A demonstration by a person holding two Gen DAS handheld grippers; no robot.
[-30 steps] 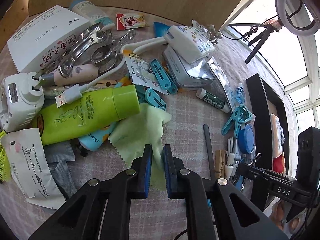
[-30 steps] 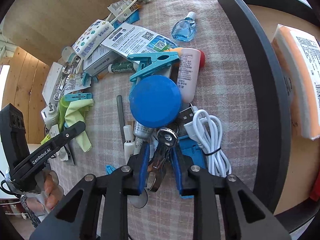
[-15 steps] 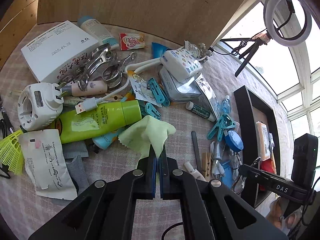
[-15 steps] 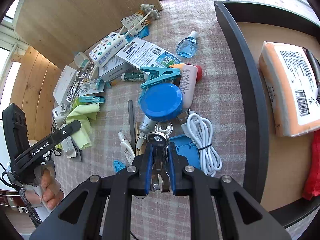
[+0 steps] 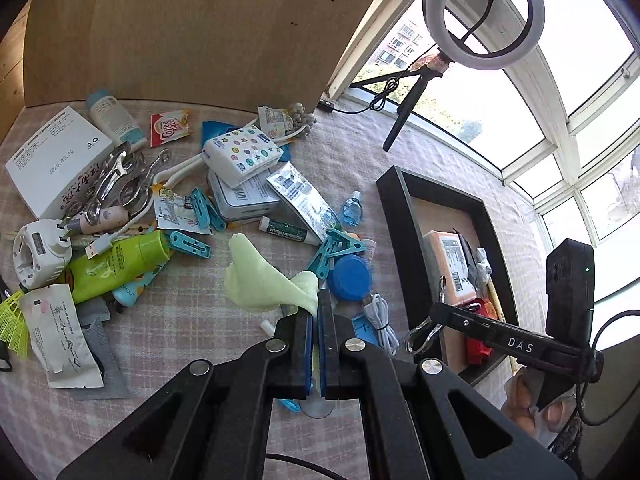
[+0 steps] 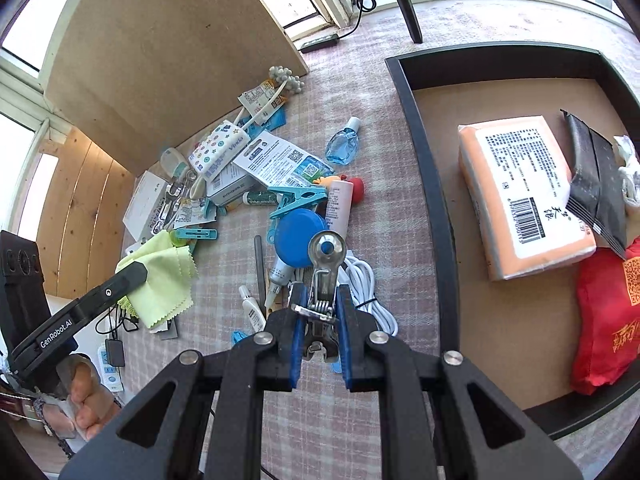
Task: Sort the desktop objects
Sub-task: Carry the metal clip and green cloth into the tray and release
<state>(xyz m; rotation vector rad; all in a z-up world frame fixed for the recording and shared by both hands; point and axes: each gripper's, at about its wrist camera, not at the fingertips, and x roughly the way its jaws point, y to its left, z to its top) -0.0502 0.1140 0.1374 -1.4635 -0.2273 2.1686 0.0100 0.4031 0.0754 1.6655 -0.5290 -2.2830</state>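
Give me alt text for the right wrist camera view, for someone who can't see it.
The right gripper is shut on a metal clip, held above a checked tablecloth strewn with small clutter. To its right, a black tray holds an orange tissue pack and a red bag; at left, the left gripper holds a green cloth.

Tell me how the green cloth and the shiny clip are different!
The cloth is soft, pale green and floppy; the clip is hard, silver metal and stiff. The cloth hangs crumpled from the left tool; the clip sticks straight out of the right tool. Both are pinched and lifted.
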